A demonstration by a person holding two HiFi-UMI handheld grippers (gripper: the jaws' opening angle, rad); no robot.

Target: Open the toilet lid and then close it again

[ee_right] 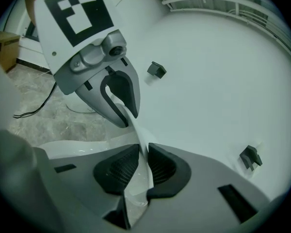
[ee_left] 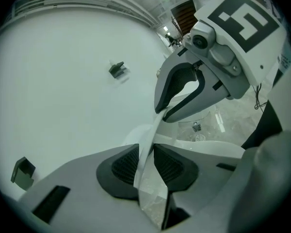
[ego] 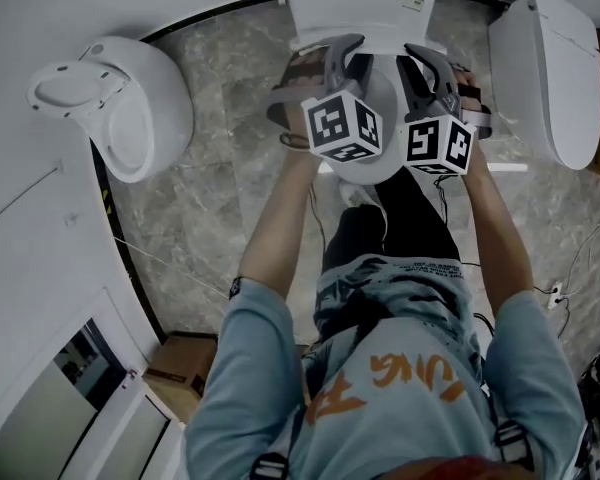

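**Lid partway up**

The toilet lid [ee_left: 77, 81] sits at twelve o'clock, tipped up partway. The left gripper [ee_left: 146, 166] and right gripper [ee_right: 144, 165] both pinch its front edge tight. Left to do: open it fully, then shut it.

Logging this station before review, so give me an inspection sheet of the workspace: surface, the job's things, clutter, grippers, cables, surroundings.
Surface: grey marbled floor, edged by a white curved platform.
Job's things: toilet lid raised off the bowl, its underside with dark bumpers facing the gripper cameras; tank behind it.
Clutter: cardboard box at the lower left of the head view.
Grippers: left gripper and right gripper both shut on the lid's thin front rim, side by side.
Cables: black cable lying on the floor.
Surroundings: second toilet, lid closed, on the right; white fixture on the left.
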